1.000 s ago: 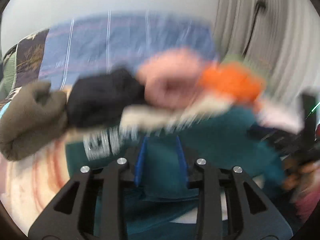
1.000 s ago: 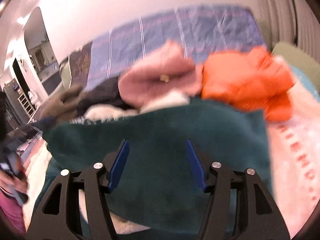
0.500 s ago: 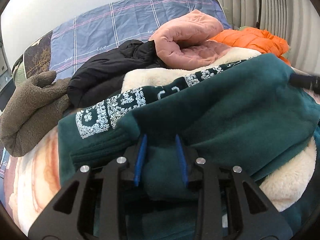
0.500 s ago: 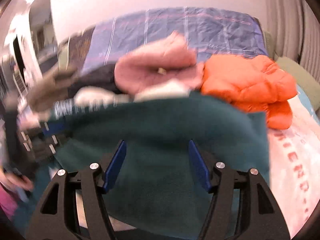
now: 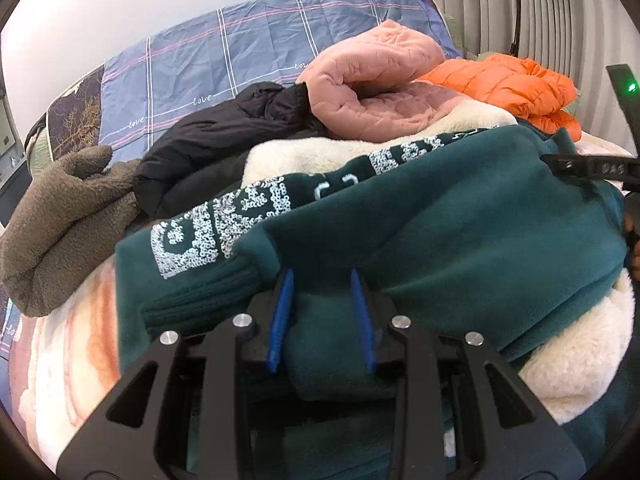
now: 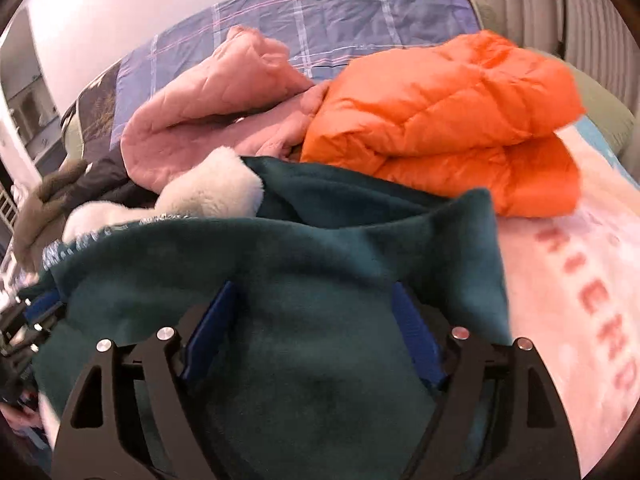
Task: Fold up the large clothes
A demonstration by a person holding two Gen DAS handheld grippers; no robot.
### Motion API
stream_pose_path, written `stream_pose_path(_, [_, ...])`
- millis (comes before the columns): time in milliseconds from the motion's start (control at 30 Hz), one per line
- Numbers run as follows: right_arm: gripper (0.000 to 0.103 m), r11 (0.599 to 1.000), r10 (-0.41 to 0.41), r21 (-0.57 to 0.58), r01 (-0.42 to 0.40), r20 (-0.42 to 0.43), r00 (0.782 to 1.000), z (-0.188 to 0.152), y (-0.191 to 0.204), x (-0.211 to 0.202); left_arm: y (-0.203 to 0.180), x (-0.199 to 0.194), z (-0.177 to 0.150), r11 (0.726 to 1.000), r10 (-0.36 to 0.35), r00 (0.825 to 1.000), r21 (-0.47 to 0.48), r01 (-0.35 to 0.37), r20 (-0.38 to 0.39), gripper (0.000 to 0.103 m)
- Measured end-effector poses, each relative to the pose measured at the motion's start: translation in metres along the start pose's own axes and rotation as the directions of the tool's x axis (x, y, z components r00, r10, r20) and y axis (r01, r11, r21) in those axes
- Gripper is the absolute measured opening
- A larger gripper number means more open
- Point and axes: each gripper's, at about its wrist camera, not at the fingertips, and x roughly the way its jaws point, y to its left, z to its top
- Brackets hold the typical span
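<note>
L gripper (image 5: 322, 280) fingers clamped on green fleece (image 5: 460, 232) fold; R gripper (image 6: 314, 292) fingers opening, fleece between them. Orange jacket (image 6: 448, 120) far right on bed (image 6: 580, 280).

Two claw-mounted fisheyes, close, angled down across the bed, sharing green fleece (image 5: 460, 232) and orange jacket (image 6: 444, 120).

"love" on checked blue sheet (image 5: 248, 68) | sequin lettering on teal sweatshirt (image 5: 460, 216) unreadable

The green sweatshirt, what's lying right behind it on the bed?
Behind the green sweatshirt lie a cream fleece, a pink jacket, a black jacket and an orange jacket. Whatever is under the sweatshirt is hidden.
</note>
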Motion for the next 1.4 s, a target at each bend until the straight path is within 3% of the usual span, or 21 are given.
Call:
stream_pose_path(100, [0.08,0.998,-0.014,-0.064,0.016,0.032,0.999,-0.015,-0.007,-0.051,0.016,-0.033,-0.002,0.996,-0.059,0.998,-0.061,0.06,0.02,0.032])
stream_pose_path(133, [0.081,0.995,-0.025,-0.098,0.029,0.047,0.999,-0.022,-0.01,-0.062,0.026,-0.048,-0.006,0.993,-0.079,0.996,-0.089,0.082,0.034,0.047])
stream_pose_path(200, [0.081,0.985,-0.068,-0.154,0.077,0.059,0.996,-0.045,-0.024,-0.089,0.047,-0.079,-0.022,0.989,-0.084,0.995,-0.117,0.09,0.06,0.055])
stream_pose_path(300, [0.081,0.992,-0.073,-0.1,0.074,0.009,0.997,-0.08,-0.058,-0.109,0.076,-0.103,-0.055,0.982,-0.098,0.995,-0.163,0.1,0.016,0.062])
stream_pose_path(367, [0.081,0.998,-0.056,-0.016,0.056,-0.023,0.998,-0.099,-0.078,-0.113,0.087,-0.106,-0.075,0.978,-0.096,0.995,-0.19,0.088,-0.035,0.062])
stream_pose_path(433, [0.081,0.997,0.012,0.081,-0.009,-0.034,0.999,-0.114,-0.092,-0.117,0.09,-0.105,-0.1,0.98,-0.069,0.991,-0.194,0.046,-0.114,0.063])
stream_pose_path(567, [0.081,0.988,0.084,0.135,-0.078,-0.039,0.996,-0.13,-0.096,-0.123,0.084,-0.108,-0.129,0.967,-0.144,0.975,-0.232,0.102,-0.172,0.063])
stream_pose_path(733, [0.081,0.983,0.149,0.125,-0.138,-0.084,0.985,-0.152,-0.091,-0.138,0.065,-0.121,-0.15,0.967,-0.179,0.969,-0.215,0.14,-0.172,0.065])
stream_pose_path(867, [0.081,0.977,0.176,0.142,-0.162,-0.095,0.98,-0.18,-0.094,-0.152,0.071,-0.139,-0.166,0.93,-0.256,0.956,-0.305,0.204,-0.141,0.065])
stream_pose_path(1067, [0.081,0.959,0.244,0.169,-0.228,-0.079,0.967,-0.225,-0.094,-0.186,0.063,-0.17,-0.198,0.895,-0.35,0.928,-0.339,0.29,-0.129,0.065])
stream_pose_path(1167, [0.081,0.95,0.274,0.176,-0.258,-0.07,0.959,-0.243,-0.091,-0.2,0.051,-0.187,-0.214,0.892,-0.364,0.924,-0.33,0.309,-0.119,0.065])
stream_pose_path(1400, [0.079,0.907,0.363,0.233,-0.352,-0.006,0.932,-0.273,-0.098,-0.226,0.046,-0.221,-0.246,0.83,-0.452,0.89,-0.392,0.396,-0.059,0.065])
